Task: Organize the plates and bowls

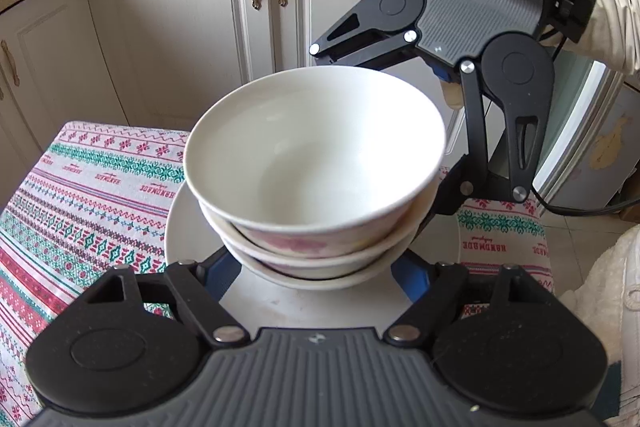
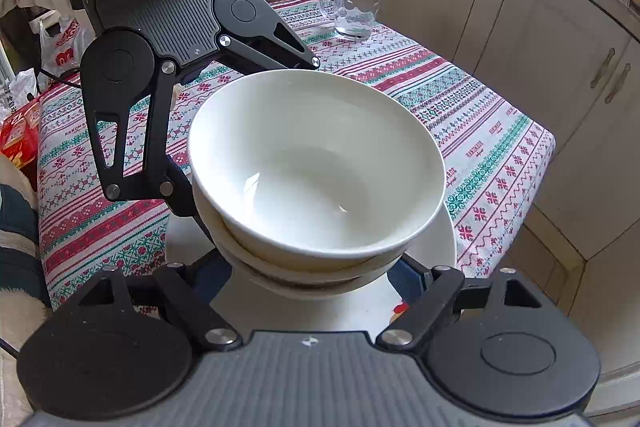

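White bowls (image 1: 316, 163) crowd plate (image 1: 180, 227), tablecloth (image 1: 80, 187) open leftward.

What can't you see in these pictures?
- Left tongs tips: both views, hidden under the stacked bowls.
- Right tongs tips: both views, same cover.
- Plate middle: hidden by the bowls.
- Number of bowls: lower rims overlap, cannot count surely.
- Glass mug contents: too small.
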Demonstrator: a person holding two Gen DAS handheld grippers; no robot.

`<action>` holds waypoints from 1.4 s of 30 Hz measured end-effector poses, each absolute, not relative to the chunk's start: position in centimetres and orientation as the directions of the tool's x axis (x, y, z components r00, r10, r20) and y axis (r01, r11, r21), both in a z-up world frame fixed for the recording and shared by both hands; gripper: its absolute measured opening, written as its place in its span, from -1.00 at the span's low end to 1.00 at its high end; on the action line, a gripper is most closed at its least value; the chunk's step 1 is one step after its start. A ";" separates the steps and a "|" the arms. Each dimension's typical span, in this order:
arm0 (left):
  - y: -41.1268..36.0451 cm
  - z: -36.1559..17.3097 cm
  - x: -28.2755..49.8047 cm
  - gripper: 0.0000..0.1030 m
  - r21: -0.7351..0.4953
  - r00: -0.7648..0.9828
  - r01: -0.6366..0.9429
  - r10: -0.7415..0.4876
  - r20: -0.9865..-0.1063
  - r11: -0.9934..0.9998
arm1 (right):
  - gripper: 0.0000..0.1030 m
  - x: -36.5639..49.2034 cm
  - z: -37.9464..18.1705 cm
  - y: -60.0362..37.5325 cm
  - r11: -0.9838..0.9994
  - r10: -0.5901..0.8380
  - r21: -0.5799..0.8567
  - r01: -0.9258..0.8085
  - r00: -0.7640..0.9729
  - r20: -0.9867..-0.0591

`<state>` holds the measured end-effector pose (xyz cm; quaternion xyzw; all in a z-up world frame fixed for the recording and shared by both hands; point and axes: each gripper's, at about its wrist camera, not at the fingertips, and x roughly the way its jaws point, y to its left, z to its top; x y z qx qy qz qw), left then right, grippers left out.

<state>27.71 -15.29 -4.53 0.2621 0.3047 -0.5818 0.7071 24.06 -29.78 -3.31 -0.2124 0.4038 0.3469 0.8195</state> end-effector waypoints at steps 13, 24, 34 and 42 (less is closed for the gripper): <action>-12.3 -4.1 24.4 0.87 0.162 0.342 0.935 -0.680 -0.649 0.316 | 0.92 22.1 -3.1 -29.7 0.723 0.364 -0.082 -0.686 0.479 -0.799; -8.3 -1.1 18.1 0.99 0.100 0.707 0.668 -0.588 -0.392 0.737 | 1.00 15.3 -0.1 -29.3 0.974 0.107 -0.066 -0.219 0.691 -0.715; -6.5 1.3 13.9 0.99 0.095 0.802 0.497 -0.416 -0.428 0.862 | 1.00 10.3 1.4 -26.3 0.989 -0.113 0.001 0.147 0.765 -0.634; -5.0 1.3 12.2 0.99 0.046 0.821 0.380 -0.314 -0.477 0.924 | 1.00 7.8 2.0 -23.8 0.988 -0.132 -0.018 0.151 0.793 -0.595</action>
